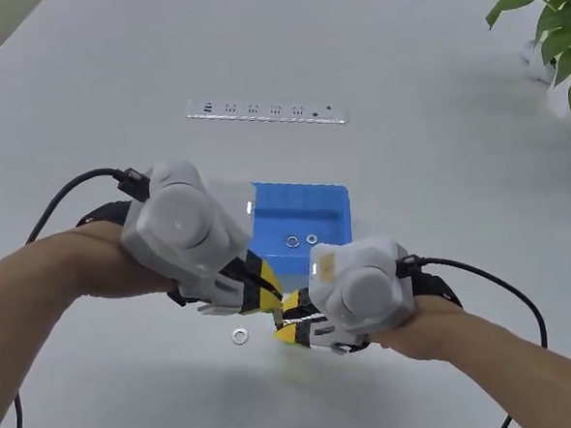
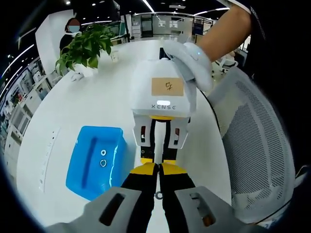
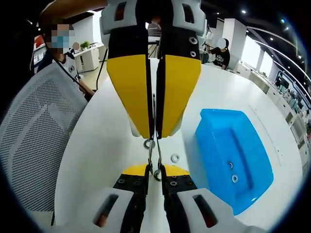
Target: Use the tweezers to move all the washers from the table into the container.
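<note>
Holding: your right gripper (image 3: 155, 171) and left gripper (image 3: 152, 133), yellow-padded jaws both closed on thin metal tweezers (image 3: 154, 158). Flat shiny washer (image 3: 175, 158) loose on white table (image 1: 408, 148) just beside. Blue plastic container (image 3: 209, 141) beyond, two washers (image 1: 292, 241) inside. Farther: power strip (image 1: 265, 111), leafy plant (image 1: 550, 23).

Your left gripper (image 1: 268, 291) and right gripper (image 1: 291, 328) have rounded pale grey housings, black jaws with yellow pads (image 3: 129, 92) and small screws (image 3: 193, 40) beside them. A black cable (image 1: 87, 175) trails behind each. The right one's front bears a tan sticker (image 2: 167, 87) and "XENSE" lettering.
</note>
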### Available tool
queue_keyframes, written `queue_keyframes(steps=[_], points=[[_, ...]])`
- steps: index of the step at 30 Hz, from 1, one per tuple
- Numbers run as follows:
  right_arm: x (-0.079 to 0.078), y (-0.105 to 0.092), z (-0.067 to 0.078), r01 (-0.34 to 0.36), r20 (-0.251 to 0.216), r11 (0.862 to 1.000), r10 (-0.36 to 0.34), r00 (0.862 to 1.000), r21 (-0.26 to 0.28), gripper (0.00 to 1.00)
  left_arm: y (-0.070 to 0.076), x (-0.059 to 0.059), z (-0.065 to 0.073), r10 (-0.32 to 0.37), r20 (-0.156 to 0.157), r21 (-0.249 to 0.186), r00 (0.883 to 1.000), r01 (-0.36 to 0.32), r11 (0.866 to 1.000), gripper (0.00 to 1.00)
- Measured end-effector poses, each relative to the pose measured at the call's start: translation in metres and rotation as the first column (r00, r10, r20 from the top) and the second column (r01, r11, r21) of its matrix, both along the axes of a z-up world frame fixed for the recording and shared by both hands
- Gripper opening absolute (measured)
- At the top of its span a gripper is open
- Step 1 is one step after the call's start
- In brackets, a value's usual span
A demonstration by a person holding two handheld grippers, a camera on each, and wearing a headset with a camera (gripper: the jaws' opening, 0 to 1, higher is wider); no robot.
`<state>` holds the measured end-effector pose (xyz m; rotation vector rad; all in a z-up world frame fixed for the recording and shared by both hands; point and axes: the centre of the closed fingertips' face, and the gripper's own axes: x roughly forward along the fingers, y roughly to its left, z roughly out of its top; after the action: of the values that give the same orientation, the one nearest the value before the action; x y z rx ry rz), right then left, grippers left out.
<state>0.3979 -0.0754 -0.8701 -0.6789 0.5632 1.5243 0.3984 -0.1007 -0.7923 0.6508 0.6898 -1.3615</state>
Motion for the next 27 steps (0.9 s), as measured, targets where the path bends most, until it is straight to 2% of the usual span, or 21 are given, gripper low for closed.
queue_keyframes(steps=[27], points=[[0.0003,-0.0014,-0.0013,0.036,-0.040,0.999,-0.036,0.999,-0.007,0.09,-0.0038,0.0027,0.0010,0.010,-0.010,-0.019,1.000,-0.010,1.000,0.06]])
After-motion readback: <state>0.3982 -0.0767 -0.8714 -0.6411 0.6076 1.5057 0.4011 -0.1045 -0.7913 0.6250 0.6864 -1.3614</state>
